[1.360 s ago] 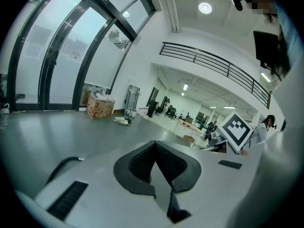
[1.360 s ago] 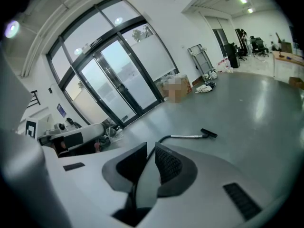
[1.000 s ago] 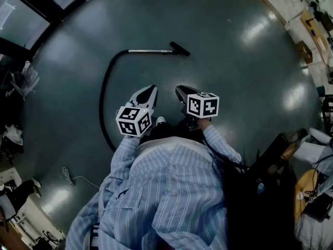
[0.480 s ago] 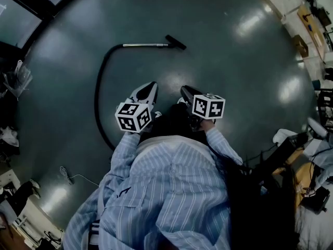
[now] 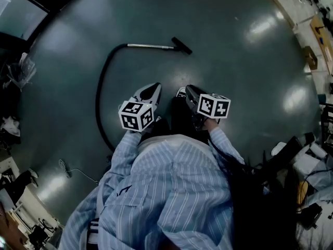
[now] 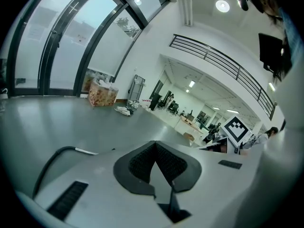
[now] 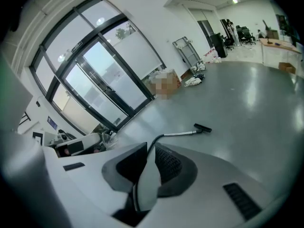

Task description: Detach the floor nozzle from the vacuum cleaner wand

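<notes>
Head view: floor nozzle lies on the grey floor, fitted to the right end of the metal wand. The wand's long axis runs nearly level across the picture, pointing right, with the nozzle end a touch lower. The nozzle's short black bar sits askew to the wand, running from upper left to lower right. At the wand's left end the black hose bends down in a wide arc and passes behind the person's left sleeve.

Both tools are held low in the picture, well apart from the wand and touching nothing of the vacuum. Left gripper and right gripper point up the picture toward the wand, side by side.

Left gripper view: the ribbed pads meet at the tip and nothing is between them. A stretch of hose and the near end of the wand show on the floor at left. A patterned box stands by the tall windows.

Right gripper view: jaws are narrow, with a thin slit between the pads, and they hold nothing. Wand and nozzle lie on the floor ahead, beyond the tips, with the nozzle at the right end.
</notes>
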`<action>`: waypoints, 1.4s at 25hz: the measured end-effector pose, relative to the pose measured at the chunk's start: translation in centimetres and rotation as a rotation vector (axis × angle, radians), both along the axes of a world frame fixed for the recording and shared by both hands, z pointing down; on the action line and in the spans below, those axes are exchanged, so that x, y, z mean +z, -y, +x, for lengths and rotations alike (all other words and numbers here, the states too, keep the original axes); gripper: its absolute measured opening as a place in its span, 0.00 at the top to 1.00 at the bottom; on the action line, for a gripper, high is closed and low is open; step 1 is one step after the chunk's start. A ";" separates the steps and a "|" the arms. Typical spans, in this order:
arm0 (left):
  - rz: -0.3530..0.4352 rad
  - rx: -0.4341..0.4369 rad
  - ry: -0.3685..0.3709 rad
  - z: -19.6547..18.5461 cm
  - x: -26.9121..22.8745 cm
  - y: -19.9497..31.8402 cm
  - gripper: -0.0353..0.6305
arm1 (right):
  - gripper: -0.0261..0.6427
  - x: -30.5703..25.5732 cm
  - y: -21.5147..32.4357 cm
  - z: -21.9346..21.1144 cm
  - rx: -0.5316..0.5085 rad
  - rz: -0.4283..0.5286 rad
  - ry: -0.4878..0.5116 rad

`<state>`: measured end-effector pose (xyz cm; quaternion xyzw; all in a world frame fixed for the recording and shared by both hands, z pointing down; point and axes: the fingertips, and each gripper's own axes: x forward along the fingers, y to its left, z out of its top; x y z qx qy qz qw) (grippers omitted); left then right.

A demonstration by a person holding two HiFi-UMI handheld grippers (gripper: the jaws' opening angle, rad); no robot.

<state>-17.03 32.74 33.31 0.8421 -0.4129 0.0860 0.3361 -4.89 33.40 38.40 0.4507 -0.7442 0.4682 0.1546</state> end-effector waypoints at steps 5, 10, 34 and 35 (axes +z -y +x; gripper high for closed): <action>0.010 -0.055 0.029 1.9 -0.6 5.9 0.94 | 0.88 -1.4 7.1 2.3 -0.056 0.033 -0.002; 0.008 -0.103 0.050 5.2 -0.9 10.9 0.94 | 0.88 -1.5 12.4 5.7 -0.128 0.054 -0.026; -0.087 -0.101 0.069 8.0 1.4 21.4 0.94 | 0.87 4.1 19.8 10.4 -0.090 -0.049 0.077; -0.096 -0.098 0.068 8.0 1.8 22.2 0.94 | 0.87 4.3 20.3 10.6 -0.082 -0.051 0.070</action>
